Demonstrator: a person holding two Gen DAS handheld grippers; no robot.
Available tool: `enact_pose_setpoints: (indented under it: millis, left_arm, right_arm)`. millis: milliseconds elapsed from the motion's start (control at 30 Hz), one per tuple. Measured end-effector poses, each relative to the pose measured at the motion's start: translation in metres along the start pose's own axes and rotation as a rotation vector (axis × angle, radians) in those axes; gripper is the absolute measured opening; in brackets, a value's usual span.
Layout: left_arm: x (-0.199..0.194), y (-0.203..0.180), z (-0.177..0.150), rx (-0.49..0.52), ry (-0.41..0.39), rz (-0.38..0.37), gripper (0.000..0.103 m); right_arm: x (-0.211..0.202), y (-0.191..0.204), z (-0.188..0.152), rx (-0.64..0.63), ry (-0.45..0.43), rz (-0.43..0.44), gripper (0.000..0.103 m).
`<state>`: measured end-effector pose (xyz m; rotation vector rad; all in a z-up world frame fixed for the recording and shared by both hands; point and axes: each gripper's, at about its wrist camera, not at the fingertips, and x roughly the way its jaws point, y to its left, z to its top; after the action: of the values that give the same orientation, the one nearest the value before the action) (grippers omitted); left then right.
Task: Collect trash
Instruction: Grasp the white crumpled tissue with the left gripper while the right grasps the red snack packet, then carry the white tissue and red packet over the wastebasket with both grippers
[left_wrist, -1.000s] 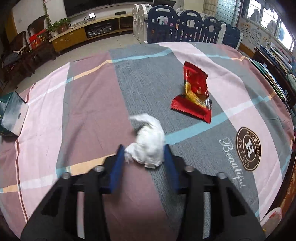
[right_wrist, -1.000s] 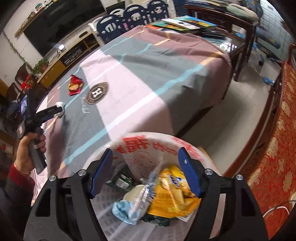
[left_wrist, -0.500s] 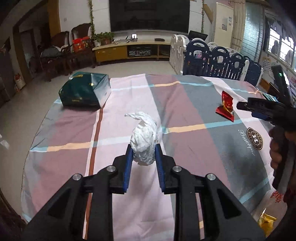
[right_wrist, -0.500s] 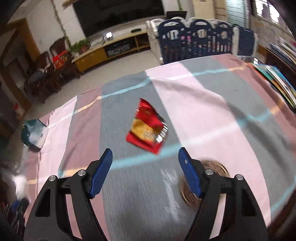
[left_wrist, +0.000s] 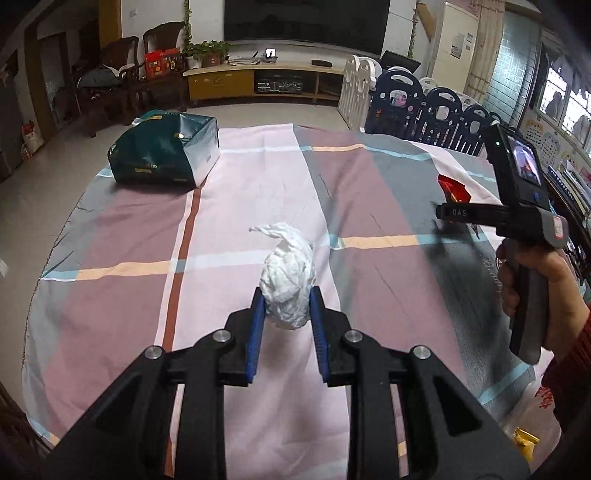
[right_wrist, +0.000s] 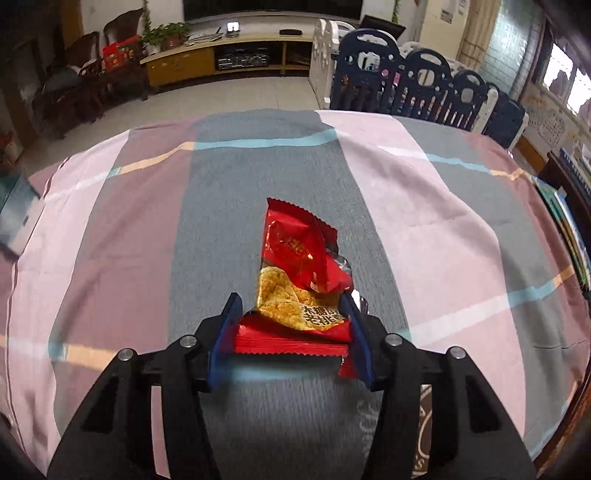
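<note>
My left gripper (left_wrist: 287, 301) is shut on a crumpled white paper ball (left_wrist: 289, 275) and holds it above the striped tablecloth (left_wrist: 240, 192). My right gripper (right_wrist: 291, 306) is open, its blue fingers on either side of the near end of a red snack wrapper (right_wrist: 301, 273) that lies on the cloth. The right gripper also shows in the left wrist view (left_wrist: 448, 213), held by a hand at the right, with the red wrapper (left_wrist: 452, 188) just beyond its tip.
A dark green gift bag (left_wrist: 166, 151) lies at the table's far left corner. A blue and white playpen fence (right_wrist: 424, 85) stands beyond the table. A white trash bag edge (left_wrist: 535, 402) shows at the lower right of the left wrist view.
My left gripper closed on the paper ball and lifted it. My right gripper swung from above the trash bag to the red wrapper and now straddles its near end.
</note>
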<state>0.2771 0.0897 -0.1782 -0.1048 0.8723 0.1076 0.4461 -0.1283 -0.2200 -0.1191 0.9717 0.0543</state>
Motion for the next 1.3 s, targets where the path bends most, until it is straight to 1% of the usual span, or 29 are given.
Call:
enact_pose_setpoints:
  millis: [67, 167, 300, 400, 433, 500, 533, 700, 800, 900, 933, 967, 1033, 1067, 1133, 1300]
  left_arm:
    - [0.001, 0.000, -0.001, -0.002, 0.003, 0.008, 0.025]
    - [0.003, 0.000, -0.003, -0.006, 0.012, 0.016, 0.025]
    - [0.005, 0.005, -0.004, -0.034, 0.027, 0.014, 0.025]
    - [0.007, 0.006, -0.006, -0.035, 0.040, 0.004, 0.025]
    - [0.007, 0.006, -0.007, -0.032, 0.040, 0.002, 0.026]
    - [0.007, 0.005, -0.008, -0.026, 0.040, -0.004, 0.026]
    - [0.007, 0.005, -0.008, -0.024, 0.040, -0.004, 0.026]
    - [0.007, 0.004, -0.007, -0.018, 0.042, -0.017, 0.026]
    - [0.008, 0.005, -0.007, -0.017, 0.044, -0.020, 0.026]
    - [0.008, 0.003, -0.007, -0.009, 0.047, -0.024, 0.026]
    - [0.008, 0.002, -0.007, -0.004, 0.047, -0.026, 0.026]
    - [0.008, 0.001, -0.007, 0.001, 0.046, -0.027, 0.026]
    - [0.008, -0.001, -0.007, 0.010, 0.044, -0.029, 0.026]
    - [0.008, -0.001, -0.007, 0.012, 0.043, -0.029, 0.026]
    - [0.007, -0.002, -0.007, 0.015, 0.040, -0.028, 0.026]
    - [0.007, -0.003, -0.007, 0.015, 0.037, -0.023, 0.026]
  right_arm:
    - [-0.021, 0.013, -0.016, -0.063, -0.020, -0.015, 0.054]
    - [-0.052, 0.030, -0.047, -0.124, -0.026, 0.004, 0.054]
    - [-0.079, 0.041, -0.088, -0.143, 0.009, 0.052, 0.054]
    - [-0.090, 0.046, -0.108, -0.133, 0.048, 0.135, 0.056]
    - [-0.094, 0.044, -0.112, -0.120, 0.054, 0.172, 0.059]
    - [-0.098, 0.043, -0.115, -0.092, 0.054, 0.197, 0.078]
    - [-0.100, 0.040, -0.116, -0.075, 0.047, 0.199, 0.080]
    - [-0.088, 0.032, -0.119, -0.046, 0.085, 0.172, 0.081]
    - [-0.076, 0.025, -0.122, -0.004, 0.109, 0.182, 0.081]
    - [-0.068, 0.021, -0.127, 0.038, 0.132, 0.214, 0.081]
    - [-0.069, 0.023, -0.129, 0.034, 0.114, 0.205, 0.081]
    - [-0.070, 0.024, -0.130, 0.026, 0.112, 0.192, 0.080]
    - [-0.073, 0.028, -0.133, 0.009, 0.093, 0.168, 0.066]
    - [-0.074, 0.030, -0.134, -0.005, 0.086, 0.156, 0.056]
    - [-0.078, 0.034, -0.135, -0.023, 0.075, 0.154, 0.047]
    - [-0.086, 0.035, -0.136, -0.030, 0.056, 0.131, 0.044]
